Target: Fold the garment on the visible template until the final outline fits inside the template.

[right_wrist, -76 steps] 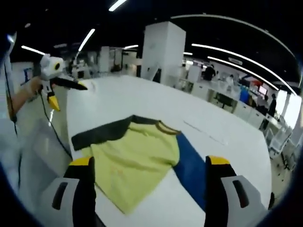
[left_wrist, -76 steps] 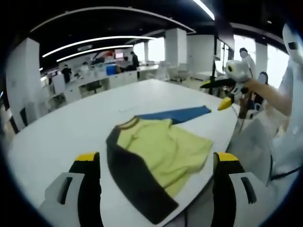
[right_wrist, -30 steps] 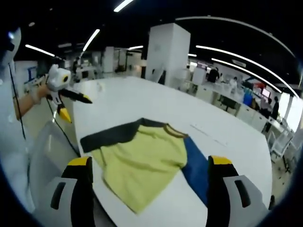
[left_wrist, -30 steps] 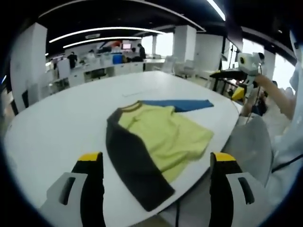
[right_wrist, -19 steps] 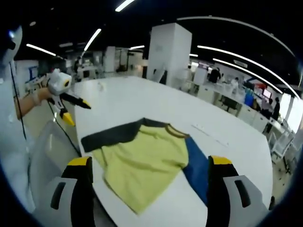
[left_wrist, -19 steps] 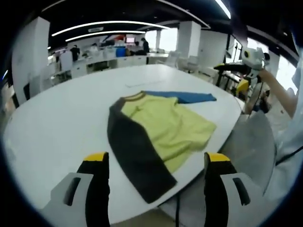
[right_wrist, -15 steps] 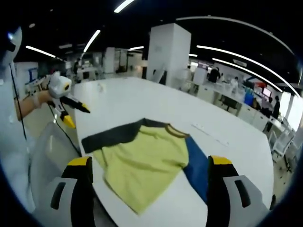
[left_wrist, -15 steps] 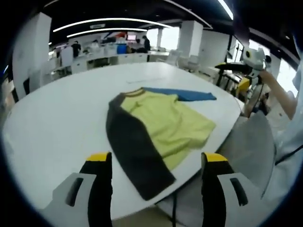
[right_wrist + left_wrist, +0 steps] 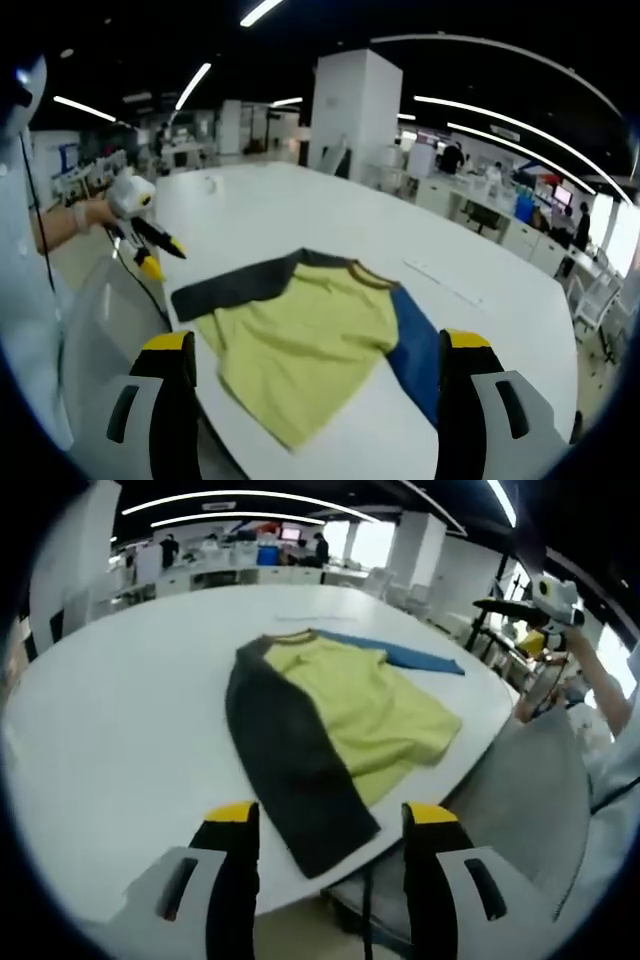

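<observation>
On the white table (image 9: 120,710) near its rounded edge, I see the garment (image 9: 345,705) lying flat: a yellow-bodied shirt with 1 dark grey sleeve and 1 blue sleeve. Through the left gripper view, the grey sleeve (image 9: 290,765) runs toward me and its cuff ends right at the table edge, between my 2 yellow-tipped jaws. My left gripper (image 9: 325,825) hangs above that cuff with its jaws apart and nothing between them. The blue sleeve (image 9: 400,652) stretches away on the far side of the shirt. At the upper right of this view, my right gripper (image 9: 545,595) sits off the table, held by a hand; I cannot judge its jaws from here.

Through the right gripper view, I see the shirt from the other side: the blue sleeve (image 9: 415,355) lies nearest, the yellow body (image 9: 300,350) sits in the middle, and the grey sleeve (image 9: 235,285) points off to the left. My right gripper (image 9: 310,345) has its 2 jaws spread wide, empty, above the shirt's hem. This view also catches the left gripper (image 9: 150,245) held out past the table edge at left, with the person's hand (image 9: 95,212) on it. A thin pale strip (image 9: 440,282) lies on the table beyond the shirt's collar.
</observation>
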